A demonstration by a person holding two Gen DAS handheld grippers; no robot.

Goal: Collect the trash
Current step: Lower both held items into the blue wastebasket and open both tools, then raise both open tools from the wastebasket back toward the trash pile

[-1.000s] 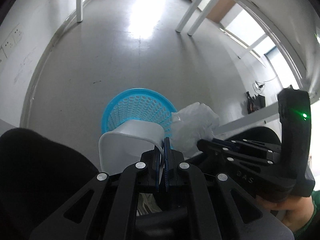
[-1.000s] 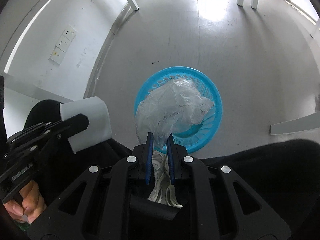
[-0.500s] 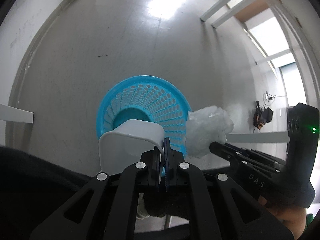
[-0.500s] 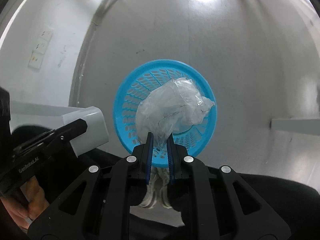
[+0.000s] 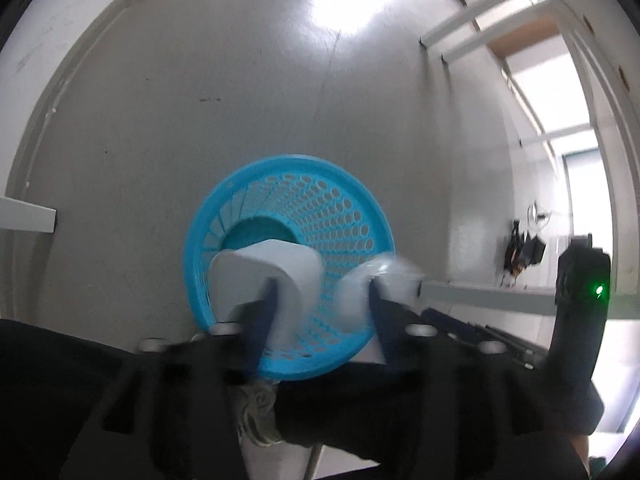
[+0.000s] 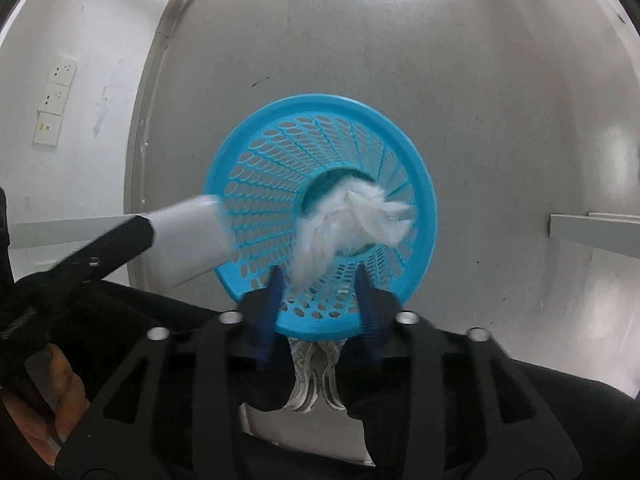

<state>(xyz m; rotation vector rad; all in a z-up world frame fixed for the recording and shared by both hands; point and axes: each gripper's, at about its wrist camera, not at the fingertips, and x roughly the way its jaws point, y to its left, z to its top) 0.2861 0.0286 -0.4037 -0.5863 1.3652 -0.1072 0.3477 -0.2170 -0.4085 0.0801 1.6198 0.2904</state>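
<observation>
A pale grey floor (image 6: 440,80) with a bright glare patch fills the space below both grippers; a white wall (image 6: 60,40) with a skirting strip runs along its far left, carrying a column of wall sockets (image 6: 54,98) in the right wrist view. White table legs (image 5: 472,36) and a bright window (image 5: 560,92) sit far off to the right of the left gripper.

Directly beneath both grippers stands a blue perforated basket (image 6: 256,152), round and open-topped, on the floor. The left gripper (image 5: 320,308) hangs over its near rim with its jaws spread, having just been opening; the white paper cup (image 5: 268,268) is blurred between and just ahead of the blue fingers (image 5: 266,312), over the basket's mouth, and no pad visibly presses it. The right gripper (image 6: 320,292) likewise has its jaws apart, having just been opening; the crumpled clear plastic bag (image 6: 352,216) is blurred, ahead of the fingertips and over the basket's bottom opening, free of the pads.

Each gripper appears at the other's side: the right one as a black body with a green light (image 5: 599,291), the left one with a hand (image 6: 48,400) gripping it. Dark trousers (image 5: 60,380) and a grey shoe (image 6: 316,376) lie just behind the fingers, under the basket's near edge.
</observation>
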